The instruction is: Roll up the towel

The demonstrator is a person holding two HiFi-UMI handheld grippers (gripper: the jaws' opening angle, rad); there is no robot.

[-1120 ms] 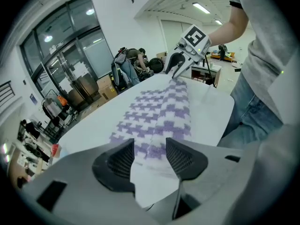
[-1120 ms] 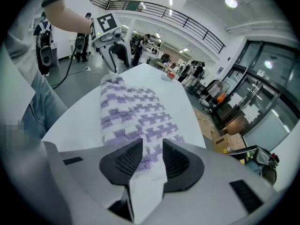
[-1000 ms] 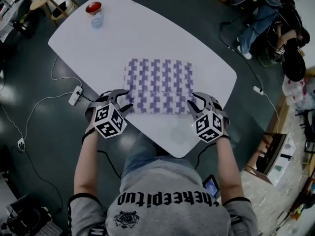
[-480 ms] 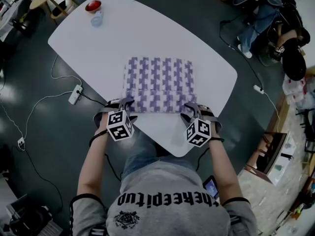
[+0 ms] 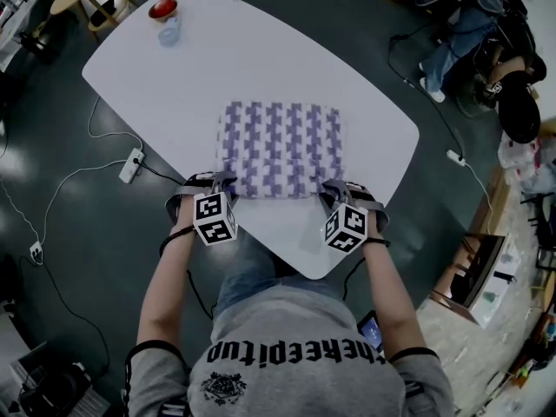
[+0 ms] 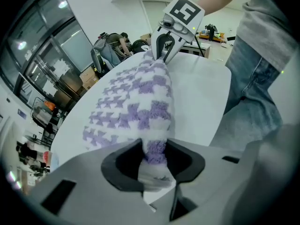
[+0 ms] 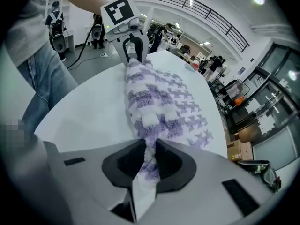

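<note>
— Where is the towel (image 5: 280,150)?
— Purple and white, spread at the middle of the white table (image 5: 261,59), its near edge gathered into a ridge.
— And the tools?
— The left gripper (image 6: 154,154) pinches the lower left corner and the right gripper (image 7: 149,159) the lower right. Both pairs of jaws have just been closing, with cloth pressed between them. A red bowl (image 5: 164,10) sits at the upper left.

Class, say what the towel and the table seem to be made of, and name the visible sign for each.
Towel: soft terry-like cloth, white and purple; its fuzzy, tufted pile shows close up.
Table: hard, smooth white top, perhaps laminate or painted board; the surface is even with a faint sheen, and no grain is visible.
</note>
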